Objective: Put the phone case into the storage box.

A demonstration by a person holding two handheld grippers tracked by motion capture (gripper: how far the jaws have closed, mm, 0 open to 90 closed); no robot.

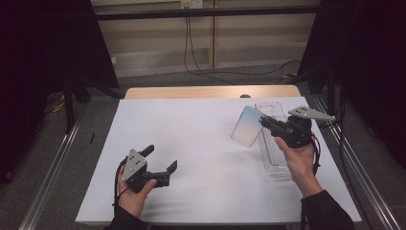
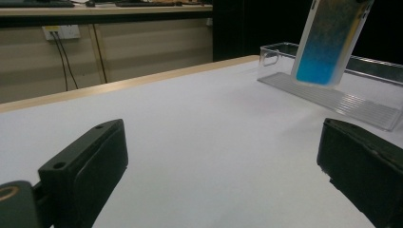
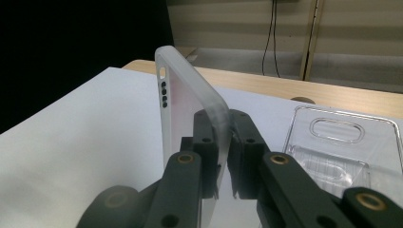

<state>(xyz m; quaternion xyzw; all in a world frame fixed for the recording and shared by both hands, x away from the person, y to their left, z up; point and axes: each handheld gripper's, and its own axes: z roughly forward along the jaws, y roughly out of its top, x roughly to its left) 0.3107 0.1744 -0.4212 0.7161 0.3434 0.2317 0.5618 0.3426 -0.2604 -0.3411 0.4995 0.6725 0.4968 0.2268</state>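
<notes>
Right tongs (image 1: 266,123) clamped on one edge of a phone case (image 1: 247,126), held tilted above the tabletop (image 1: 191,143), just left of a clear tray (image 1: 275,158) (tray sits near the right edge). In the right gripper view the case (image 3: 190,109) stands edge-on between the jaws. Left tongs (image 1: 160,158) apart, nothing between them, low over the near left of the tabletop. Wide bare sheet between the two grippers.
</notes>
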